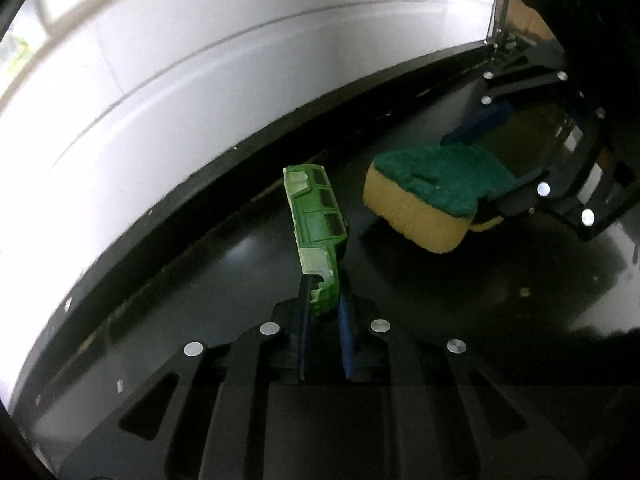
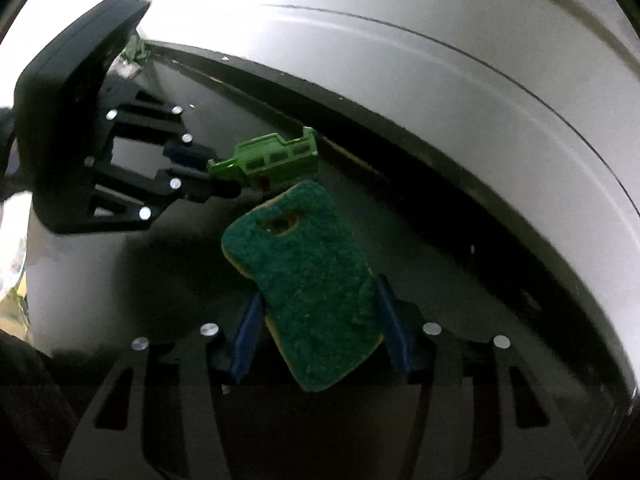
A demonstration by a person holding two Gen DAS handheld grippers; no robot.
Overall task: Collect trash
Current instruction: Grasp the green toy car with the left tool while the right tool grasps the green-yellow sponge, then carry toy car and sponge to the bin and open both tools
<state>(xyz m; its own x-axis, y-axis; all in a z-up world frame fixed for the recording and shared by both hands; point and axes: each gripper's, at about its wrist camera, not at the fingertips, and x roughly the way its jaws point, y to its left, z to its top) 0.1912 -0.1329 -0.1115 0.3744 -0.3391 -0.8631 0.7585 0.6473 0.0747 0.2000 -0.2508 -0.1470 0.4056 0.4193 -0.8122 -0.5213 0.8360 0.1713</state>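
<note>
One green toy car shell (image 1: 320, 236) clamped in left fingers (image 1: 303, 312); one sponge (image 2: 316, 292) (green-topped) clamped in right fingers (image 2: 390, 324).

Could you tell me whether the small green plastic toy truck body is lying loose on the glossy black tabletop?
No, the small green plastic toy truck body is clamped between the left gripper's blue fingers, lifted off the glossy black tabletop.

Left gripper (image 1: 323, 312) fingers nearly closed, right gripper (image 2: 320, 332) fingers half closed
</note>
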